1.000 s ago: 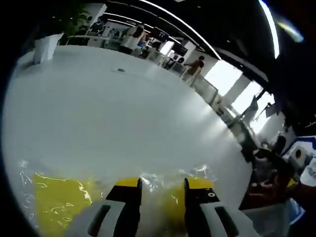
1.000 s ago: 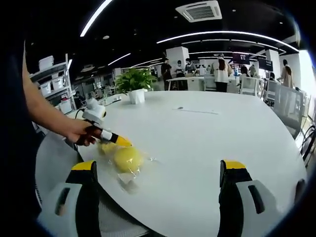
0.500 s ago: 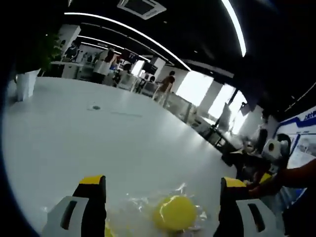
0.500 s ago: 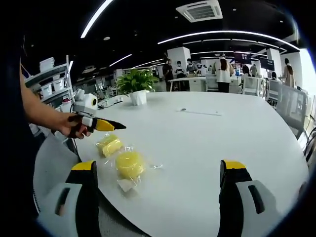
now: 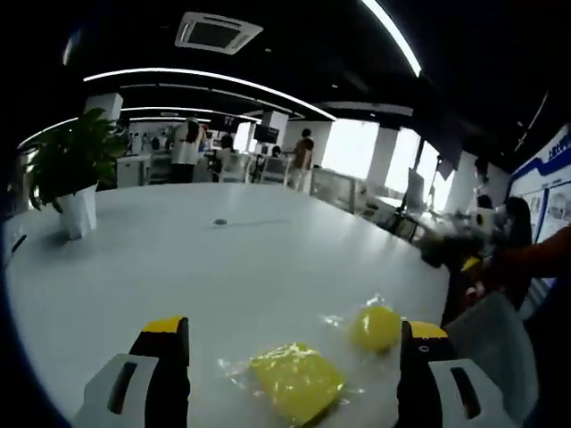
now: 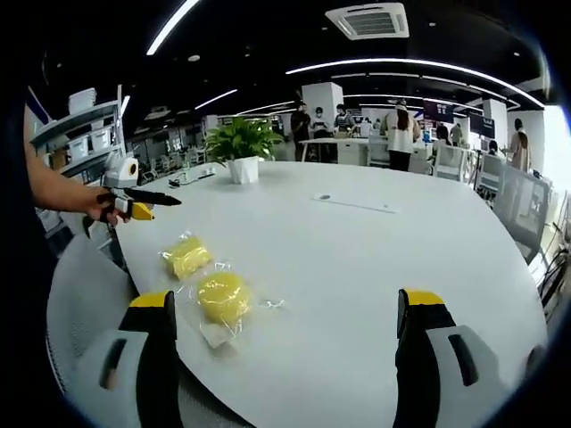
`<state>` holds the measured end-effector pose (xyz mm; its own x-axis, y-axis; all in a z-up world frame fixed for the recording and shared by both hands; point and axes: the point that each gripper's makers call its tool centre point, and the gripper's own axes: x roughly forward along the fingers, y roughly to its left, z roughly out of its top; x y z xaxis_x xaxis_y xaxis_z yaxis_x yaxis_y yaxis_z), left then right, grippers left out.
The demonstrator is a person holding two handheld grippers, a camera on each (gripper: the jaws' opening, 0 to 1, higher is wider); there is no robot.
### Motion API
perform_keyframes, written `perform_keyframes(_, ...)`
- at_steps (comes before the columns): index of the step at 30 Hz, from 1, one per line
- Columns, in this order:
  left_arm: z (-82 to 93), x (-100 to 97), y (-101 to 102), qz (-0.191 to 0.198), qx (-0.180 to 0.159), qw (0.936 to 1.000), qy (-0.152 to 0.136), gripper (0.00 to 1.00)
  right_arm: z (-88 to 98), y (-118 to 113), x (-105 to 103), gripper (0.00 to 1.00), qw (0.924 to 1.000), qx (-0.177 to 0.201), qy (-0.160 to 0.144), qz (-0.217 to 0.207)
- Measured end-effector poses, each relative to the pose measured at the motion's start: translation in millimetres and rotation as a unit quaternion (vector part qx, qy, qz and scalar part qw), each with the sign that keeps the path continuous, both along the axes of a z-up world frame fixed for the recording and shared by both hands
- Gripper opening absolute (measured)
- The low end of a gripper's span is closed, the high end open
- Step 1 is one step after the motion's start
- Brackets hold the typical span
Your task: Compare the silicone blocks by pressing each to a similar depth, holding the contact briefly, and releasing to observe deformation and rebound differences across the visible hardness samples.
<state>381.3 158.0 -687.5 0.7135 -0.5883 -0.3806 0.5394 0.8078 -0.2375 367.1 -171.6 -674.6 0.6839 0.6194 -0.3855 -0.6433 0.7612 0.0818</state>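
Change since 1.0 s ago: left gripper (image 6: 134, 198) lifted off the bagged samples, withdrawn to the counter (image 6: 375, 267) edge.
Fingers, left, then: narrow gap, down on yellow material. Now: spread wide (image 5: 290, 374), empty, touching nothing.
Task meaning: release phase likely complete; rebound open to observation.
Square silicone block (image 5: 296, 382): in clear wrap, on counter, between the left fingers, apart from both.
Round silicone block (image 5: 376, 327): bagged, just beside the square block, near the counter edge.
Right gripper (image 6: 285, 357): fingers wide apart, empty, hovering at the near counter edge; round block (image 6: 222, 296) nearer than square block (image 6: 189, 258).
Deformation: none discernible on either block.
Next step (judgement): press on the round block.
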Motion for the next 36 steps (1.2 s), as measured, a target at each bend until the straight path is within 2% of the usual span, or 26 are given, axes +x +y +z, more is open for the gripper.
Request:
perform_keyframes(2, -4.0, -7.3, 12, 0.004, 0.022, 0.9997, 0.000, 1.00, -0.8, 1, -2, 0.97, 1.0000, -0.001, 0.000, 0.001)
perform_keyframes(7, -5.2, -21.4, 32, 0.009, 0.018, 0.9998, -0.009, 1.00, -9.0, -1, -7, 0.97, 0.9999, -0.011, 0.001, -0.001)
perform_keyframes(10, -13.3, -33.2, 49, 0.032, 0.010, 0.9994, 0.007, 1.00, -10.7, -1, -12, 0.97, 0.9999, -0.013, 0.000, -0.002)
perform_keyframes(12, -17.0, -43.6, 55, 0.037, 0.019, 0.9991, 0.011, 1.00, -10.5, 2, -17, 0.97, 1.0000, -0.005, 0.005, 0.000)
perform_keyframes(14, -18.7, -51.2, 61, 0.036, 0.021, 0.9991, 0.008, 1.00, -10.9, 2, -20, 0.97, 1.0000, -0.008, -0.003, 0.001)
perform_keyframes(20, -18.0, -53.3, 73, 0.054, 0.009, 0.9985, 0.000, 1.00, -19.5, 7, -30, 0.97, 0.9999, -0.014, 0.001, 0.003)
perform_keyframes(24, -6.5, -55.9, 67, 0.058, 0.006, 0.9981, -0.021, 1.00, -23.2, 7, -34, 0.97, 0.9996, -0.027, -0.005, 0.009)
perform_keyframes(30, -2.0, -59.0, 58, 0.065, -0.005, 0.9976, -0.024, 1.00, -21.1, 4, -31, 0.97, 0.9999, -0.012, -0.007, -0.003)
perform_keyframes(32, 0.3, -59.4, 56, 0.065, -0.004, 0.9976, -0.026, 1.00, -25.7, 5, -35, 0.97, 0.9999, -0.004, 0.013, -0.006)
perform_keyframes(36, 2.4, -59.2, 51, 0.056, 0.004, 0.9980, -0.029, 1.00, -25.0, 9, -39, 0.97, 1.0000, -0.001, 0.009, 0.002)
